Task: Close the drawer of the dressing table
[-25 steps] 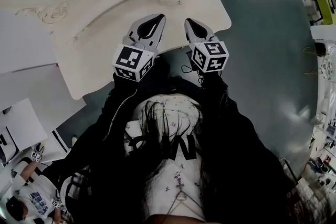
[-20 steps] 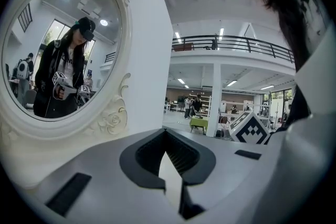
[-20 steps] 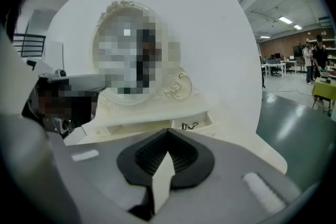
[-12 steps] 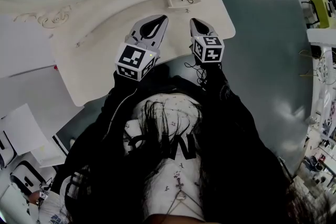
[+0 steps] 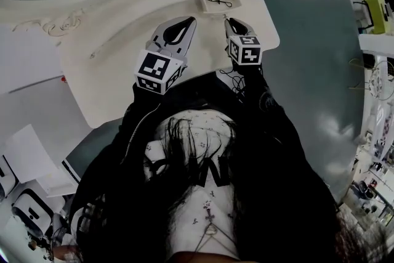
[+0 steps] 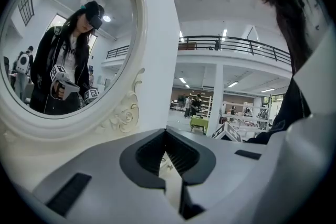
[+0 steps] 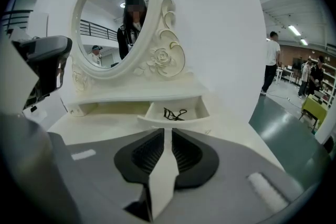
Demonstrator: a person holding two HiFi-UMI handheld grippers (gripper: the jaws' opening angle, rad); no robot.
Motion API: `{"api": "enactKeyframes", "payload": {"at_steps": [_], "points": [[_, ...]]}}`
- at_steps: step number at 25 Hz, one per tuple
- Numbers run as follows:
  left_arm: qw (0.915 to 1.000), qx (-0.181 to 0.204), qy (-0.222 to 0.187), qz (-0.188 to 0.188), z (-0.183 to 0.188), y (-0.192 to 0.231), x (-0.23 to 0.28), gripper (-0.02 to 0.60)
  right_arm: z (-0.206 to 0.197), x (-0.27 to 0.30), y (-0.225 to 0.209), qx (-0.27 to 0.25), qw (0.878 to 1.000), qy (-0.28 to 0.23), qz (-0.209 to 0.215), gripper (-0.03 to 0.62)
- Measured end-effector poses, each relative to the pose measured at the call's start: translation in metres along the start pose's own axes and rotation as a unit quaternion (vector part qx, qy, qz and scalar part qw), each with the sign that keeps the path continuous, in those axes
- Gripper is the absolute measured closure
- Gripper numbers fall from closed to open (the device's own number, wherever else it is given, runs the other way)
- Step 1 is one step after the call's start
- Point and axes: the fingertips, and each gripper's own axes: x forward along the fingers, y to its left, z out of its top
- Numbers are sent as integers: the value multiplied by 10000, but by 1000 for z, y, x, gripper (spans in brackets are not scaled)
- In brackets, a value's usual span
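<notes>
Right gripper [image 7: 164,132], lower centre, has its jaws just opening a crack, nothing between them, facing the open drawer [image 7: 202,109]. Left gripper [image 6: 166,132] is clenched and empty.

A person in a white shirt [image 7: 271,63] stands well back on the grey-green floor [image 7: 294,128]. A lime-green bench [image 7: 316,108] sits at the right edge. A dark balcony railing [image 6: 236,42] runs high across the hall.

Head view looks steeply down on the dressing table [image 5: 111,83]; both gripper views face its mirror [image 7: 113,23] closely.
</notes>
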Motion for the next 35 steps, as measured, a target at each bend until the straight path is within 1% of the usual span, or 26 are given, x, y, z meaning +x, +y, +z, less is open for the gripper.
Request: {"api": "enactKeyframes", "payload": {"at_steps": [3,5,7,13,17,26,31,35], "points": [[9999,-48,-7,133,2,4,4,581,-5,9,-9,-87,9998,191,23,536],[9997,-87,-18,221,3,6,5,581,-10,16,-14,-137,9992,364,77,507],[9994,-118,-28,334,3,8,6,581,-18,22,-16,-183,9982,551,149,499],[9980,-123,-8,621,6,8,13,581,-33,33,-19,-310,9951,860,364,499],[9970,-94,61,763,5,7,16,581,-36,38,-17,-324,9939,910,527,499],[9945,-80,79,1038,8,12,15,581,-37,42,-19,-165,9940,874,636,507],[9938,-94,16,1104,10,16,17,581,-37,43,-19,-332,9926,960,672,508],[9938,-84,0,1108,12,16,19,581,-34,46,-21,-343,9923,1009,632,513]]}}
